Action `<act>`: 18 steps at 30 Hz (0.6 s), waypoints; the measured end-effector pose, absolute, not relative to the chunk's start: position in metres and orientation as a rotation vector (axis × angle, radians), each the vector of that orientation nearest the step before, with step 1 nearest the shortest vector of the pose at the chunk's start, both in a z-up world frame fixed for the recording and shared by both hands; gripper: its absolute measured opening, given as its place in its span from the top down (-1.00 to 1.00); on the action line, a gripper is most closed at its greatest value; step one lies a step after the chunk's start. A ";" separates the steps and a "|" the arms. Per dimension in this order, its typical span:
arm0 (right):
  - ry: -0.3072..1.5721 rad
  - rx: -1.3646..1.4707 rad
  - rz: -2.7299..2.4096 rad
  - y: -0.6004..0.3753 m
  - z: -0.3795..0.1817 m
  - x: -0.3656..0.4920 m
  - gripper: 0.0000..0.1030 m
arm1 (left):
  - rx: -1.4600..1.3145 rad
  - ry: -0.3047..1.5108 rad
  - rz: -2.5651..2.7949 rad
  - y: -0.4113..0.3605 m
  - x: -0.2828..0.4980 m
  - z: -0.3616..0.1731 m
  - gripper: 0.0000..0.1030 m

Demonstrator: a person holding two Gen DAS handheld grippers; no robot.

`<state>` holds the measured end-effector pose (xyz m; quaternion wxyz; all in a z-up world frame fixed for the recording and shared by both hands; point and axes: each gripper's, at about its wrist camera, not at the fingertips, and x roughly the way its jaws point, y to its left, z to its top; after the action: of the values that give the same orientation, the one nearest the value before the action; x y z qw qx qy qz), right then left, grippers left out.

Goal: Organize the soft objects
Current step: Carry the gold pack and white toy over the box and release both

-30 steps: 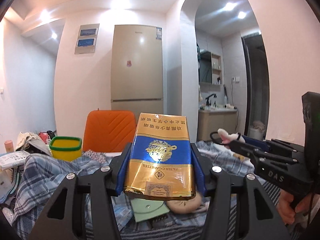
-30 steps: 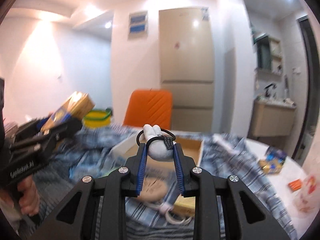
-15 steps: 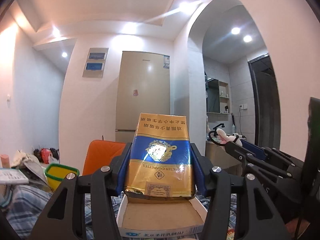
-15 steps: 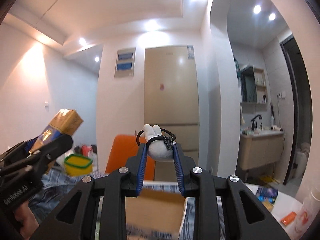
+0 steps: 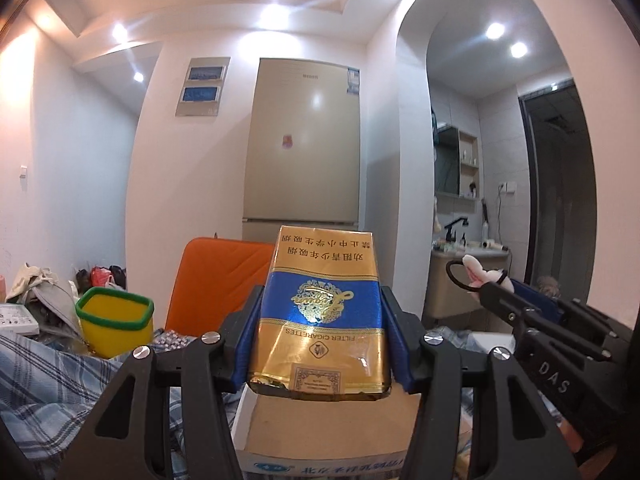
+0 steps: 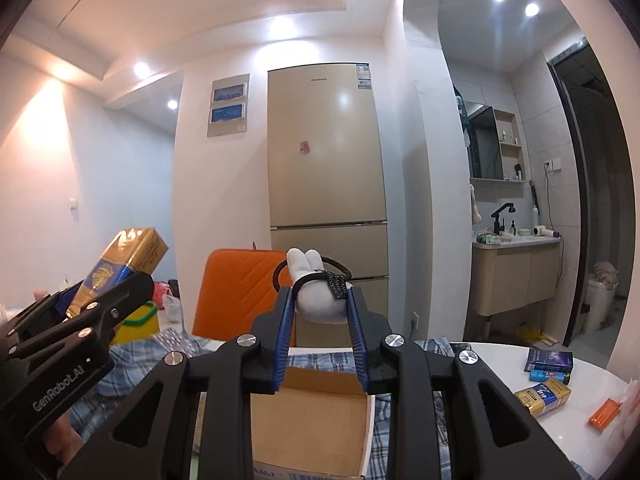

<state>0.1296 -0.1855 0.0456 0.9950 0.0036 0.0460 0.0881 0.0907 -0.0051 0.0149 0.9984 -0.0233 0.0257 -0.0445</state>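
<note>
Two views, left wrist: left gripper (image 5: 320, 334) pinches an upside-down soft cigarette pack (image 5: 320, 316) by its sides, long axis upright, held above the cardboard box (image 5: 332, 428).
Right wrist: right gripper (image 6: 320, 320) clamps a white plush bunny hair tie (image 6: 318, 292), ears up; box (image 6: 308, 428) lies directly below and just ahead.
Deciding relation: both loads hang over the open box; my guess is straight lowering suffices, with neither gripper clearly nearer.

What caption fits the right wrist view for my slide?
Right gripper clamps a white bunny hair tie above an open cardboard box; left gripper holds a gold-and-blue cigarette pack.
</note>
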 end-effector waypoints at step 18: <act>0.431 -0.019 0.229 -0.176 -0.005 0.192 0.45 | -0.084 0.414 -0.083 -0.011 0.156 -0.016 -0.03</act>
<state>0.1920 -0.1762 -0.0053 0.9704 -0.0093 0.2133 0.1133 0.1558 -0.0106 -0.0160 0.9769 -0.0416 0.2055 -0.0411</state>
